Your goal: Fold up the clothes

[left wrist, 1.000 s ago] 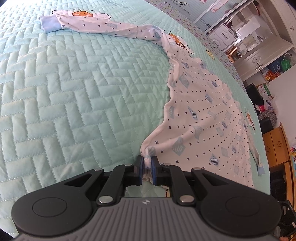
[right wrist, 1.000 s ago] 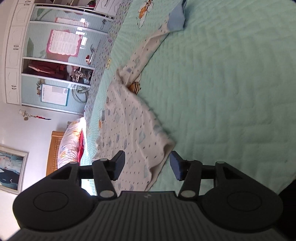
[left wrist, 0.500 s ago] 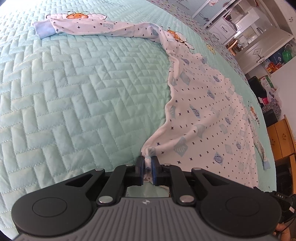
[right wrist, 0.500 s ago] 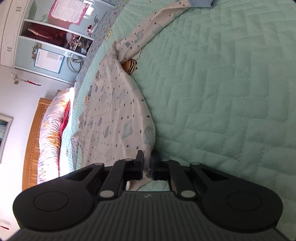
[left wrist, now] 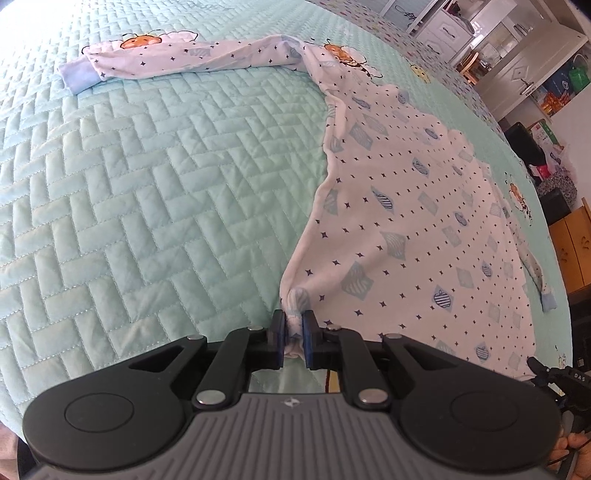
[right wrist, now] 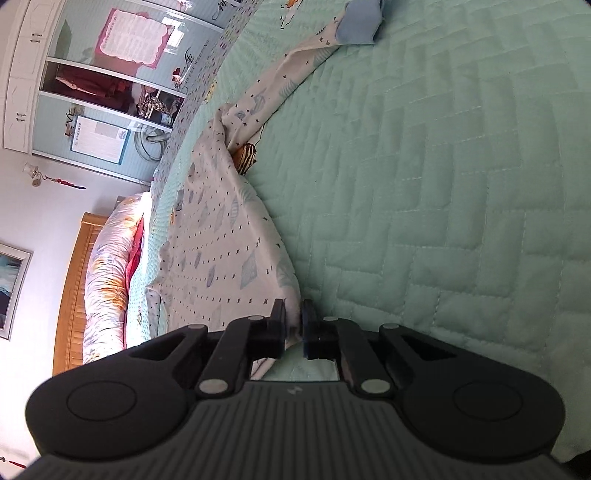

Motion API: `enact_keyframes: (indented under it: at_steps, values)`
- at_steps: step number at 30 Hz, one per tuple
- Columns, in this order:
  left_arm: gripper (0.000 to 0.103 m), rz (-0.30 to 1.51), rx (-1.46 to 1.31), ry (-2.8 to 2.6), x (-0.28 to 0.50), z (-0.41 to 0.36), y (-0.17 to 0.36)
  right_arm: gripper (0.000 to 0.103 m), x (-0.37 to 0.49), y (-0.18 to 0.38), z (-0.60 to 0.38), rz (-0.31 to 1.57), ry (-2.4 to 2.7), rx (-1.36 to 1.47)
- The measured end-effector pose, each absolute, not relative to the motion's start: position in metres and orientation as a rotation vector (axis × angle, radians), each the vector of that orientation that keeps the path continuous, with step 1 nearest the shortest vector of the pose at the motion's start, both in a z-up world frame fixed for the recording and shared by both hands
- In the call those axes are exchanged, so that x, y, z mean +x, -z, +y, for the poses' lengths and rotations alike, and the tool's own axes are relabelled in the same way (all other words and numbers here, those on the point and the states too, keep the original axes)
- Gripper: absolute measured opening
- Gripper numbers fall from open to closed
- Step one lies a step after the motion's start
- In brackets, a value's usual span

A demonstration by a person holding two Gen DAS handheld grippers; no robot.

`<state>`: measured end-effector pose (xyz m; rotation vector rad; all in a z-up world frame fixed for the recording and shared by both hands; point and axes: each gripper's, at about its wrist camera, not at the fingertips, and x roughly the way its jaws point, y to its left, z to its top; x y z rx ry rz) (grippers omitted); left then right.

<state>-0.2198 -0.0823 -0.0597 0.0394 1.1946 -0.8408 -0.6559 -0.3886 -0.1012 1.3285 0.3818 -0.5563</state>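
A white long-sleeved top (left wrist: 399,221) w/ small dark stars and pale blue striped patches lies spread on a mint-green quilted bedspread (left wrist: 155,206) — everything below is placed relative to that top.

Left gripper (left wrist: 293,332): jaws pressed together on a bunched bit of the top's near hem corner, fabric puckered between the blue pads. From that corner the top's edge runs away up the picture, curving to a shoulder w/ an orange bee print (left wrist: 338,51). One sleeve (left wrist: 192,59) stretches from there far out to the left, flat on the bedspread, ending in a light blue cuff (left wrist: 79,75). The other sleeve's blue cuff (left wrist: 549,299) lies at the top's right edge, near the side of the bed.

Right gripper (right wrist: 294,325): jaws nearly together, pinching the top's other hem corner (right wrist: 288,284); a thin fold of cloth sits between the pads, though the contact itself is shadowed, so the grip looks firm rather than certain. Beyond it the fabric rises in a soft ridge, w/ an orange-striped print (right wrist: 247,158) tucked at the fold and a blue cuff (right wrist: 358,20) at the far end.

Past the top's far side — a wardrobe w/ posters (right wrist: 110,77), a rolled floral duvet (right wrist: 107,269) against a wooden headboard (right wrist: 70,295). A fingertip (left wrist: 569,441) shows at the lower right in the left view.
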Motion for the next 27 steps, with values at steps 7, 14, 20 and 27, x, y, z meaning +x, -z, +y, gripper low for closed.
enact_keyframes:
  at_steps: [7,14,20,27]
  values:
    - [0.012,1.196,0.016,0.808,-0.220,-0.078,0.059,0.008,-0.655,0.096,-0.383,0.414,0.540,1.293]
    - [0.014,1.197,0.020,0.787,-0.221,-0.076,0.056,0.013,-0.659,0.099,-0.377,0.412,0.477,1.358]
    - [0.013,1.155,0.026,0.684,-0.218,-0.064,0.039,0.038,-0.675,0.081,-0.388,0.367,0.547,1.307]
    - [0.028,0.989,-0.027,0.885,-0.228,-0.098,-0.004,0.052,-0.672,0.089,-0.400,0.275,0.546,1.355]
